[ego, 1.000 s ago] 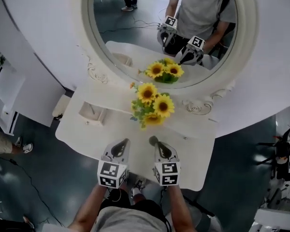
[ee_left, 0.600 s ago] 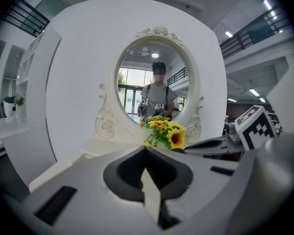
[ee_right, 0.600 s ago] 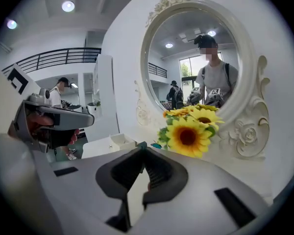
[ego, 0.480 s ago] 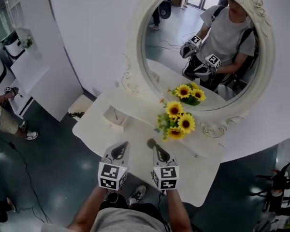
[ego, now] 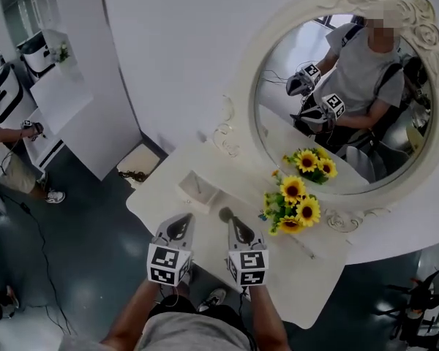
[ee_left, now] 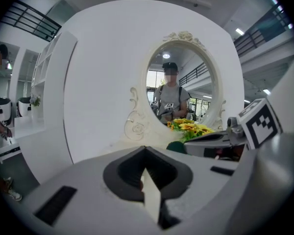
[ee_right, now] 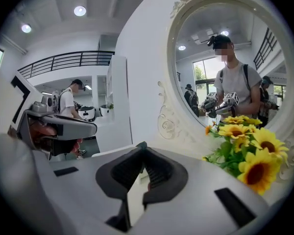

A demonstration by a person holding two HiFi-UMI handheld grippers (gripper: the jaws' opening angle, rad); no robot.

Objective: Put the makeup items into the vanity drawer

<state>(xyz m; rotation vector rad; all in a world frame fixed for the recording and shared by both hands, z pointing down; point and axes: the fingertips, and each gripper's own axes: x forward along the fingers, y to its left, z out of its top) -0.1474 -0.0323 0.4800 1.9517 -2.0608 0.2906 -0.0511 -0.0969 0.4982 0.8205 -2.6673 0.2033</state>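
White surface lies under my left claw and right claw, both nearly shut and empty, so I'd open one wide before reaching the tray at 11 o'clock, where makeup probably sits; drawer unseen.

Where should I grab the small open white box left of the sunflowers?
Take the open white box by its near wall, coming down from above: it sits flat, open-topped, with thin upright walls, so a narrow pinch over one wall should hold.
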